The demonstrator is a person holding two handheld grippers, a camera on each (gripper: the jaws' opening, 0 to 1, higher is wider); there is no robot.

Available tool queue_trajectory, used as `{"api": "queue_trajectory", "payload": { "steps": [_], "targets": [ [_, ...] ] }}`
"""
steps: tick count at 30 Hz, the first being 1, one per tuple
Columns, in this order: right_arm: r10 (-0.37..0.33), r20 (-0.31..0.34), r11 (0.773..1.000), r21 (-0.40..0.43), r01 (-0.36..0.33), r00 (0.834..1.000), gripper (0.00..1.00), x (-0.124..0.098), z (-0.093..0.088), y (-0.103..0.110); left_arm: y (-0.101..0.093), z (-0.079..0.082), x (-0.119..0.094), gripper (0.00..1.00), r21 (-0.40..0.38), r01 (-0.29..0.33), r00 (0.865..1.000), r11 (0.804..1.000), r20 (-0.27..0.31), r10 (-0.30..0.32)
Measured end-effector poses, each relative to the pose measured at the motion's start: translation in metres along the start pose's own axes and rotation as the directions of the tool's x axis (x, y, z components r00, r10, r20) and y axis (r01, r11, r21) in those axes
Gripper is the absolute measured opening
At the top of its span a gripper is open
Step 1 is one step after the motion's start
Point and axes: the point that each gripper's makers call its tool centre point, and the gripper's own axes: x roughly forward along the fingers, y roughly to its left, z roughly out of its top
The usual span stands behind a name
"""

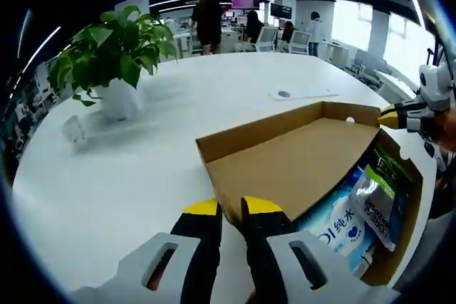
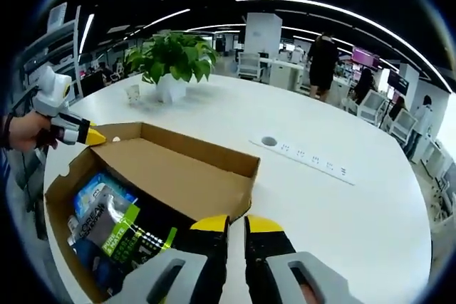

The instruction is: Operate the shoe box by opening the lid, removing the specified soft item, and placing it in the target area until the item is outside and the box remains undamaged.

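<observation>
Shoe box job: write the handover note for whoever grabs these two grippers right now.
Left gripper: jaws pinched on the near corner of the raised lid.
Right gripper: likewise pinched on the opposite lid corner.
Shoe box: on the white table, lid lifted about halfway, both grippers holding it up.
Inside: several soft packets, including a blue-and-white packet and a grey-green pouch, all in the box.
Done: lid is partly open, cardboard looks intact.
Left: fold the lid fully back, pick out the soft item, set it on the table.
</observation>
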Motion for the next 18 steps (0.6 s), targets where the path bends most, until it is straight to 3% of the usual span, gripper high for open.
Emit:
{"api": "queue_trajectory", "payload": {
  "steps": [18],
  "targets": [
    [-0.001,0.001,1.000,0.011,0.001,1.000,0.03,-0.019,-0.011,0.011,-0.003,-0.010,-0.007,0.09,-0.116,0.033,0.999,0.993,-0.011,-0.034]
  ]
}}
